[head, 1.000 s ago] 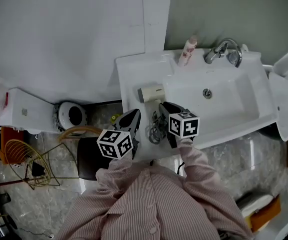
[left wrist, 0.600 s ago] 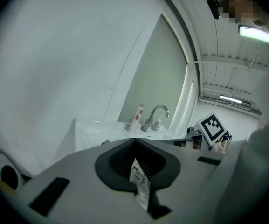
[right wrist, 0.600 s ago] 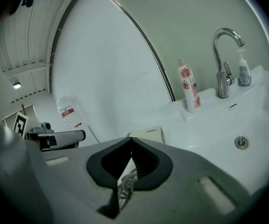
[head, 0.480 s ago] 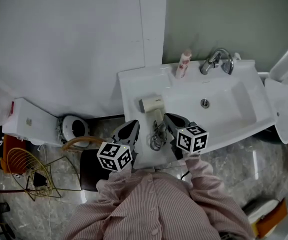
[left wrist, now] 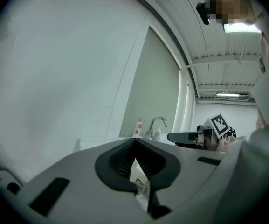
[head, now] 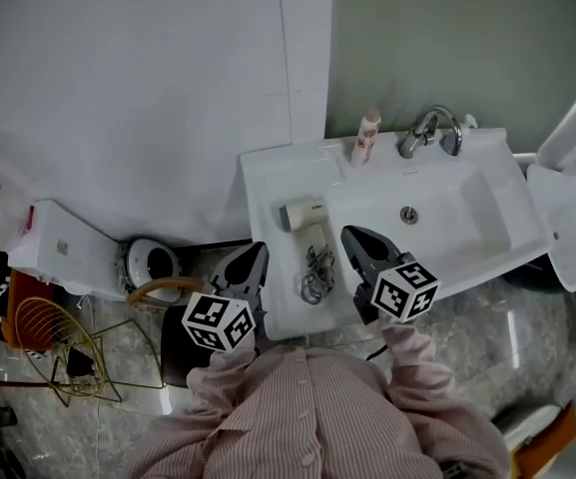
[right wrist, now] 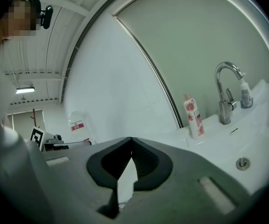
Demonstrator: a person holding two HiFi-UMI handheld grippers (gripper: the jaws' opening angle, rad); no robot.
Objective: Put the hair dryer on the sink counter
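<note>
Now the hair dryer [head: 304, 214] lies at the sink counter's [head: 268, 178] left end; left gripper [head: 259, 251] and right gripper [head: 349, 234], both closed and empty, have backed past its front edge.

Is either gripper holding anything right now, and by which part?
Nothing is held. The left gripper and the right gripper are both shut and empty. The hair dryer lies free on the sink counter between them.

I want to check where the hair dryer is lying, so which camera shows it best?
The head view: the whole hair dryer lies on the sink counter, its cord bunched beside it. Both gripper views show nothing recognisable of it.
</note>
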